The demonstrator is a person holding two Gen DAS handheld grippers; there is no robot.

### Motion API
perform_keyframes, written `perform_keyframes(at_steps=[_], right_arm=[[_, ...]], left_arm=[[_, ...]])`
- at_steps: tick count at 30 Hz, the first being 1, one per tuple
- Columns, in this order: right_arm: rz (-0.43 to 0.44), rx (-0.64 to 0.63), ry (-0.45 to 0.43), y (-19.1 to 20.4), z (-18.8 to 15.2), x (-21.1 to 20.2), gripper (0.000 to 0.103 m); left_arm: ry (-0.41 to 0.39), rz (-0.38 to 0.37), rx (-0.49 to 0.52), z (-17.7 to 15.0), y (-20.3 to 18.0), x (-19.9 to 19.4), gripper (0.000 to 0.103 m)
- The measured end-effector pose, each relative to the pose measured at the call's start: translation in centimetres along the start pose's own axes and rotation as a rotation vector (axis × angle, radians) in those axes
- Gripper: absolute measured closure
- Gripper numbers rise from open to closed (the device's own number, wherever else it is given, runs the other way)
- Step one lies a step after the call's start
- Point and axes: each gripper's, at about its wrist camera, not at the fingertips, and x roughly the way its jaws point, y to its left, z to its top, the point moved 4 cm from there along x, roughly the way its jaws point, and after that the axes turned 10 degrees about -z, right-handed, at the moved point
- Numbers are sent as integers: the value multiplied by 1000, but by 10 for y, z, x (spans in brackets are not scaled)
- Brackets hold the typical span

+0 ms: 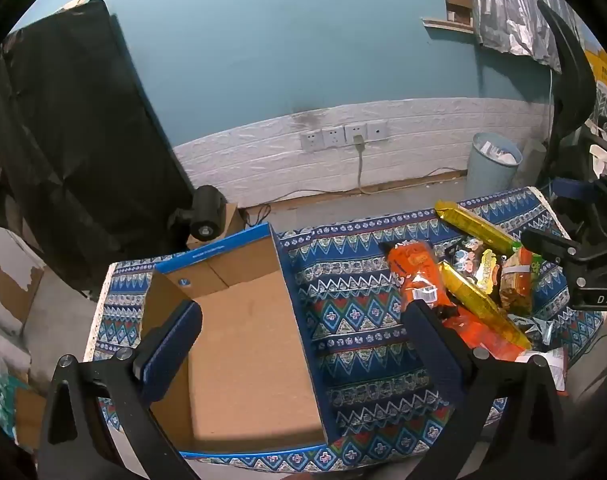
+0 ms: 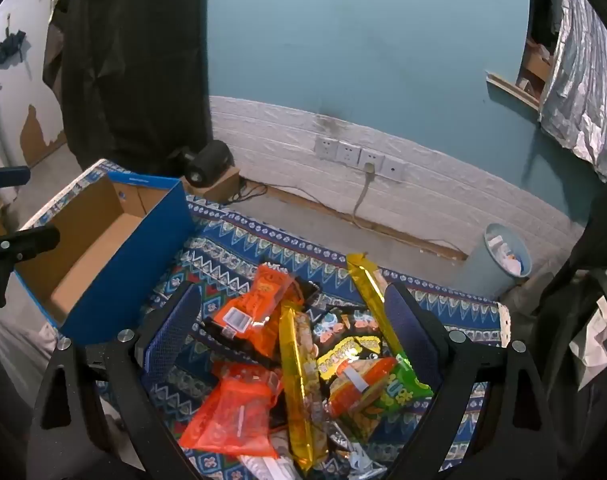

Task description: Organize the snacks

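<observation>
Snack pile (image 2: 303, 364) heaped on the table (image 1: 355, 320), right of empty cardboard box (image 1: 243, 340). Right hand-held gripper (image 2: 293, 336) spread over pile, likely picking. Left hand-held gripper (image 1: 303, 344) spread, empty, above box.

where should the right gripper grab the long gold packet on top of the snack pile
Grip the long gold packet across its narrow width near mid-length, coming from above with the right gripper. It lies lengthwise on top of the pile, uncovered there, and the open jaws already straddle it; its lower end is crowded by other wrappers.
</observation>
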Motion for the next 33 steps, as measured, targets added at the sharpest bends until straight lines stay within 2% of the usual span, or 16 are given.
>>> perform_keyframes(at_steps=[33], right_arm=[[-9,-7,6,-3,-4,-1,11]], left_arm=[[-16,-23,-15,1,0,-3,1]])
